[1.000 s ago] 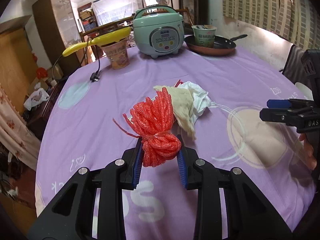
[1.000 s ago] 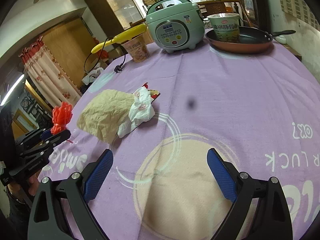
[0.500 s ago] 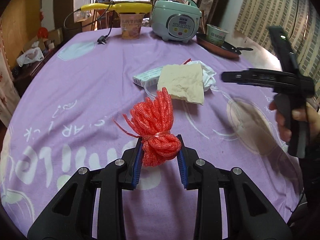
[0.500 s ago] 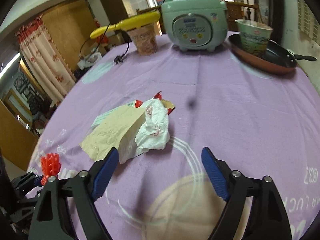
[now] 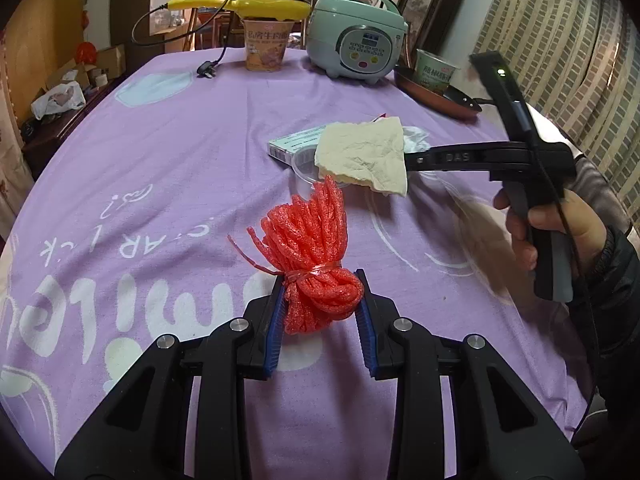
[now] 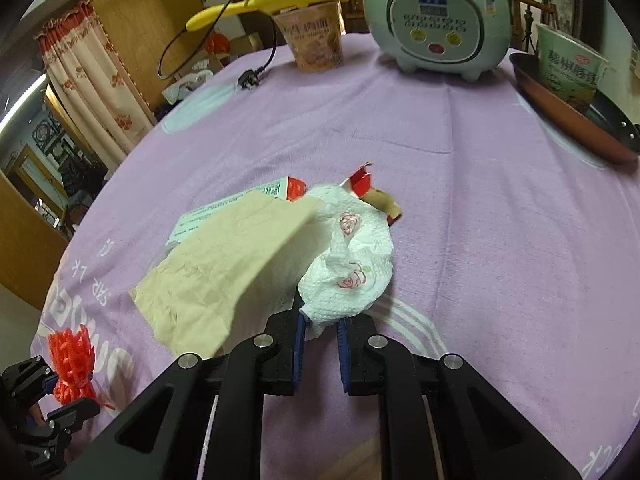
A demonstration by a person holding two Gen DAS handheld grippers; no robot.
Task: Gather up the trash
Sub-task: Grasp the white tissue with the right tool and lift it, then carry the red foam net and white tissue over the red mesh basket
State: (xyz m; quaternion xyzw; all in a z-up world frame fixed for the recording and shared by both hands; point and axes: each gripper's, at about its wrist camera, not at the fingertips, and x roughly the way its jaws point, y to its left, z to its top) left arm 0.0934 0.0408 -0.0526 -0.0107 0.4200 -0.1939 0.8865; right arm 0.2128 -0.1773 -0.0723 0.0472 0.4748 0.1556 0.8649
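Observation:
My left gripper (image 5: 320,276) is shut on the knotted end of a red foam-net bundle (image 5: 308,232), held just above the purple tablecloth (image 5: 160,184). In the right wrist view that bundle (image 6: 70,344) shows at the lower left. My right gripper (image 6: 320,320) has its jaws closing, and the lower edge of a crumpled white tissue (image 6: 352,264) with rose prints is pinched between the blue pads. A creased beige paper (image 6: 224,264) lies against the tissue and covers part of a pale green carton (image 6: 280,190). From the left wrist view, that paper (image 5: 362,156) hides the right gripper's fingertips.
At the far edge stand a mint rice cooker (image 5: 356,44), a noodle cup (image 5: 266,48) with a yellow corded tool across it, and a copper pan (image 5: 436,96) holding a green cup. A black plug (image 5: 206,70) lies near them. A hand (image 5: 560,220) grips the right tool.
My right gripper has moved in to the trash pile and gone from wide open to closed on the white tissue. The left gripper has swung lower, still holding the red bundle.

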